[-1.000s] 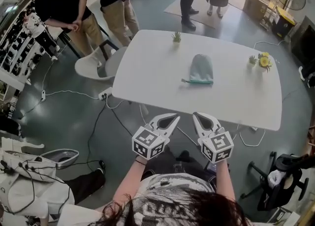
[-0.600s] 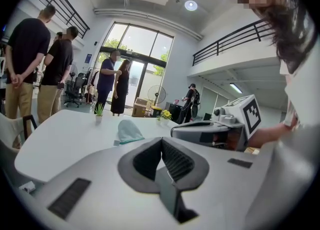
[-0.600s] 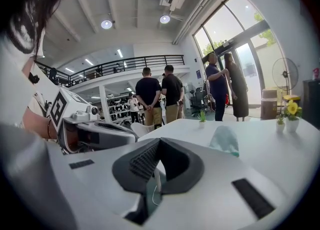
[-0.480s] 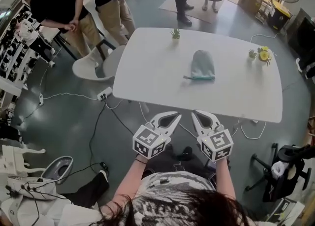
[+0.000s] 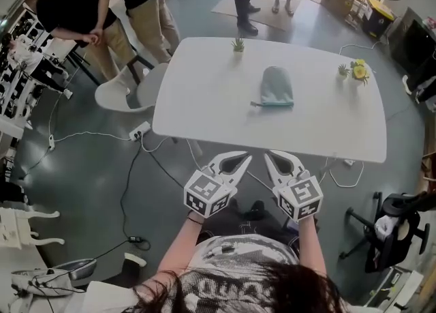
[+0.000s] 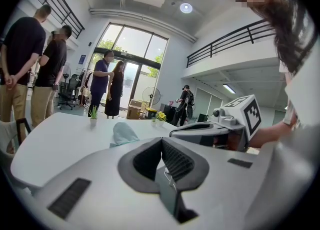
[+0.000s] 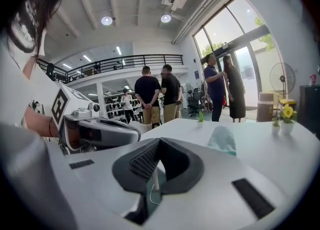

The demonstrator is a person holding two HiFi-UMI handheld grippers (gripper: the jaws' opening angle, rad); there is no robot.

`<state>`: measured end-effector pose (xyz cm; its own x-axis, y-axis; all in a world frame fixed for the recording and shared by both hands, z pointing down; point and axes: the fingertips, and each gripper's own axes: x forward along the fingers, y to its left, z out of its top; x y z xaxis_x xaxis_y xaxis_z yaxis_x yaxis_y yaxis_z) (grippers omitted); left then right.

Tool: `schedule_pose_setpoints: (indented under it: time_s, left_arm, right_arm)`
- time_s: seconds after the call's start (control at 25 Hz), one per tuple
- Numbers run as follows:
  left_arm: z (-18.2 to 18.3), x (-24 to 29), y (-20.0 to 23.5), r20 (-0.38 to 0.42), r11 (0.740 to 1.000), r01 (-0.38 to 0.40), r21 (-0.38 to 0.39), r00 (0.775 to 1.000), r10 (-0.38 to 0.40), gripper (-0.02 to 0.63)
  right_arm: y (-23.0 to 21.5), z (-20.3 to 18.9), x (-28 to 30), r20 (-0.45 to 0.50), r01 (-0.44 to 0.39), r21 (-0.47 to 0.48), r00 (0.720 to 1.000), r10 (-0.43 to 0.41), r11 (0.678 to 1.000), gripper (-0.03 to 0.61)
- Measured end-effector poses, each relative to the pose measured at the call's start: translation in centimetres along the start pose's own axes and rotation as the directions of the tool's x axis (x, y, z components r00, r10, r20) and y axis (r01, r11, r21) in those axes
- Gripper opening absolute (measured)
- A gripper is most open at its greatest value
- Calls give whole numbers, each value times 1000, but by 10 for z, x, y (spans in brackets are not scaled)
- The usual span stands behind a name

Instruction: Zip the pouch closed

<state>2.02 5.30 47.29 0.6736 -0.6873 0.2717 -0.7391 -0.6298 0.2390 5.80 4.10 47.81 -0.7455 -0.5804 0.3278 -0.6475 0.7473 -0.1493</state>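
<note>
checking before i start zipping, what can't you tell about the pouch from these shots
- Head view: the pouch is too small to show whether its zip is open or shut.
- Left gripper view: the body of the left gripper cuts off the pouch's near end.
- Right gripper view: the pouch sits small beyond the right gripper; no zip pull can be made out.

The person with long dark hair [image 5: 272, 290] is wearing a pale short-sleeved T-shirt with dark print [image 5: 231, 264]. The white plastic left gripper [image 5: 240, 160] and right gripper [image 5: 272, 160] are each showing dark ribbed pads [image 6: 177, 161] ahead of a black-and-white marker cube [image 5: 206, 196].
</note>
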Motion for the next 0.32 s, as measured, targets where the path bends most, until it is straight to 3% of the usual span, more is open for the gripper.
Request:
schedule_pose_setpoints:
  time_s: [0.32]
  left_arm:
    - [0,-1,-2,7,1000,3,2,1000,-3,12]
  right_arm:
    - [3,-1,-1,-2,-5,-9,1000,5,1000,-5]
